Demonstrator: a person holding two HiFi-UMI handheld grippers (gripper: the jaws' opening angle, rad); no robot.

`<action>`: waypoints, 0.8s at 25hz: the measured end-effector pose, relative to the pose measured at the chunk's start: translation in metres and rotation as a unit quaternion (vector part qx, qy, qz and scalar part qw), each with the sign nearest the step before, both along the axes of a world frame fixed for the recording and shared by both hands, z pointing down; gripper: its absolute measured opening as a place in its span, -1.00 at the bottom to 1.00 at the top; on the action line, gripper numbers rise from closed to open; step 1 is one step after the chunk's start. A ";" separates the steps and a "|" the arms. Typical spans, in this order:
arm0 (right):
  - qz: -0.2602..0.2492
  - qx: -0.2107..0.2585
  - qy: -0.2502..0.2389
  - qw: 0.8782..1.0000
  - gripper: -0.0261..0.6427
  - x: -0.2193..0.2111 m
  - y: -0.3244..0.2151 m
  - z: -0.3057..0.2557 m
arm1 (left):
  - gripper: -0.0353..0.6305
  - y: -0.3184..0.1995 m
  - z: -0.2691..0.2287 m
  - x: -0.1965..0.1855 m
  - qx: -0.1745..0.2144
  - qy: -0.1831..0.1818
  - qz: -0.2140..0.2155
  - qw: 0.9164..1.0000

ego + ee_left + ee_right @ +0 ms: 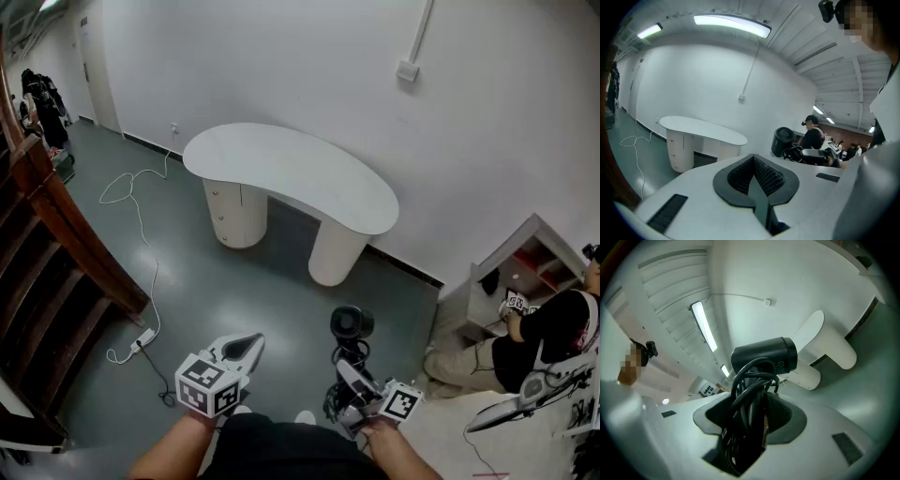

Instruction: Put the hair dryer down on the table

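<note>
The hair dryer [352, 323], its cord [750, 394] bundled along the handle, stands upright in our right gripper [354, 380], whose jaws pinch handle and cord together. Our left gripper [757, 183] is pressed together on nothing. The table [291, 173] stands well apart across the floor [206, 281], so we judge the approach and set-down not yet done.

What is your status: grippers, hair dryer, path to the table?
Left gripper shut, empty. Right gripper shut on hair dryer. Table ahead, not reached; nothing blocking.

Held low, the left tongs [241, 348] pressed together empty, right tongs [349, 373] clamped.
</note>
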State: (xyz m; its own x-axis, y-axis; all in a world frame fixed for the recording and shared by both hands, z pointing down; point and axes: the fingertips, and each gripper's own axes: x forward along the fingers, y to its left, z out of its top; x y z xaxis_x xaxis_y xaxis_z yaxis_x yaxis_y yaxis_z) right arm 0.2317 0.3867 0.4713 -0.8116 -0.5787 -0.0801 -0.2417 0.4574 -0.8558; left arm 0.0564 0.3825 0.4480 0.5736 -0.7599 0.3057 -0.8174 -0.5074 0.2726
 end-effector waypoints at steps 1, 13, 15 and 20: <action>0.001 -0.001 0.000 1.000 -0.31 0.001 0.000 0.000 | -0.86 0.000 0.000 0.000 -0.001 0.001 0.000 1.000; 0.013 0.009 0.001 1.000 -0.31 -0.009 -0.003 -0.002 | -0.86 -0.005 0.003 -0.010 -0.002 -0.001 0.014 1.000; 0.013 0.015 -0.004 1.000 -0.31 -0.013 -0.004 -0.003 | -0.86 -0.007 0.005 -0.015 -0.003 -0.001 0.019 1.000; 0.015 0.021 -0.014 1.000 -0.31 -0.036 -0.005 -0.006 | -0.86 -0.009 0.010 -0.035 -0.009 0.000 0.033 0.999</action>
